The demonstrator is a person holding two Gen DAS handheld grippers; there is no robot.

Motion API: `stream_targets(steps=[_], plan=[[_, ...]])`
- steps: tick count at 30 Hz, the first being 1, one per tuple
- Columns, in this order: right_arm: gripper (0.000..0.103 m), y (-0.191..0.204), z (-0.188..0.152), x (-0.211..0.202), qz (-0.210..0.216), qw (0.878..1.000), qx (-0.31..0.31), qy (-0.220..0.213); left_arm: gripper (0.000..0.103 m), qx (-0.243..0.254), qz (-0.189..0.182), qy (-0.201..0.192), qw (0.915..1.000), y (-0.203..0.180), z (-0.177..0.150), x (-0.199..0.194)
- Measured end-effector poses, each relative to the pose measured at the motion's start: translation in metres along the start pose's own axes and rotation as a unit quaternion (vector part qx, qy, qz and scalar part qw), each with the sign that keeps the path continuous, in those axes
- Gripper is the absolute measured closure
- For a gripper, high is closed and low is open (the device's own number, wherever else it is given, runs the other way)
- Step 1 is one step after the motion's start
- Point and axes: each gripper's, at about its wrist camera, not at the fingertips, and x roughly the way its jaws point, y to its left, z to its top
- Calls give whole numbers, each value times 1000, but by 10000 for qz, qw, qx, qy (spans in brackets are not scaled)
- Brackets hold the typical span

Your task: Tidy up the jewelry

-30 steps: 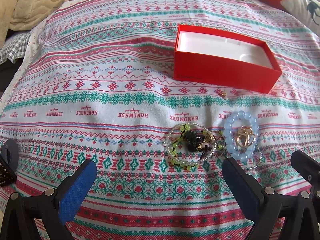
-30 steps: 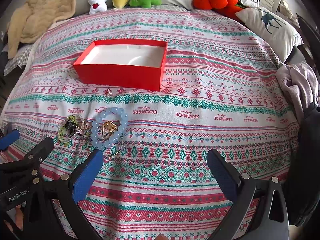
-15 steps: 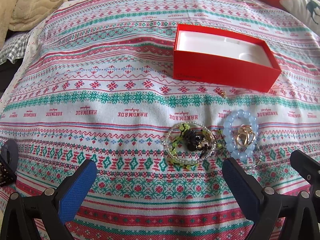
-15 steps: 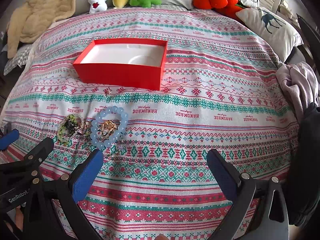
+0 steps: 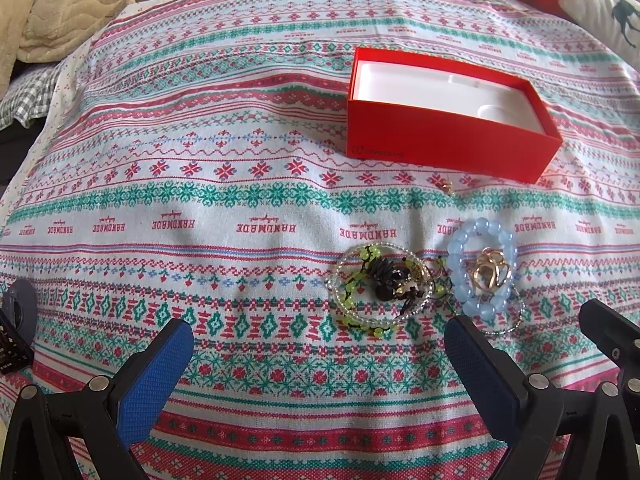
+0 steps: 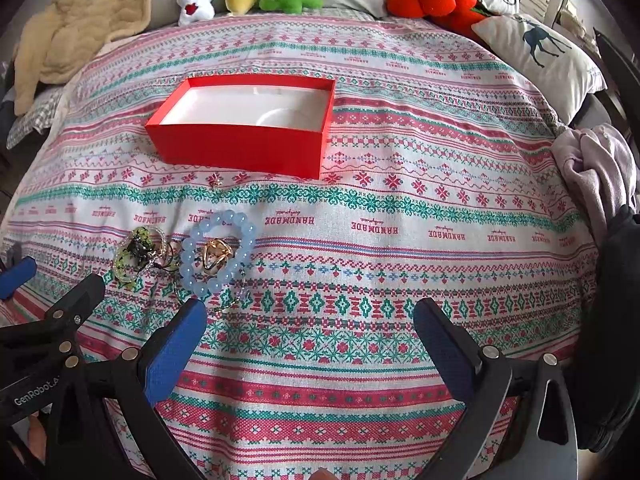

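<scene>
Red box (image 5: 448, 148) sits bare at one o'clock in the left wrist view; green-beaded bracelet (image 5: 376, 290), blue bracelet (image 5: 480, 270) and gold rings (image 5: 490, 272) lie unsorted on the cloth before the left gripper (image 5: 318, 354), spread wide, holding nothing.

Right wrist view: jewelry at ten o'clock, right gripper (image 6: 310, 338) likewise wide and unladen. Nothing appears boxed yet.
</scene>
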Motion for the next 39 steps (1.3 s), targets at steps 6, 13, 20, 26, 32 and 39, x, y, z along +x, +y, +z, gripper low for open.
stream_targets(steps=[6,13,20,26,32,39], plan=[[0,1,0,0,-2,10000,-1,3,0,1,-7,3,10000,-1,-1,0],[0,-1,-2,1,-26,10000,-21,4,0,-44,-54,37,10000,1,-2,1],[0,-1,4,-1,-89,9999,-85,45,0,-50,-200,246,9995,10,8,5],[0,-6,25,-10,-14,9997,-202,139,0,61,-395,398,9984,16,34,1],[0,-3,45,-9,445,9971,-359,512,0,384,-388,603,9967,16,53,6],[6,-2,58,14,854,9938,-259,658,20,-23,-953,1014,9903,34,54,46]])
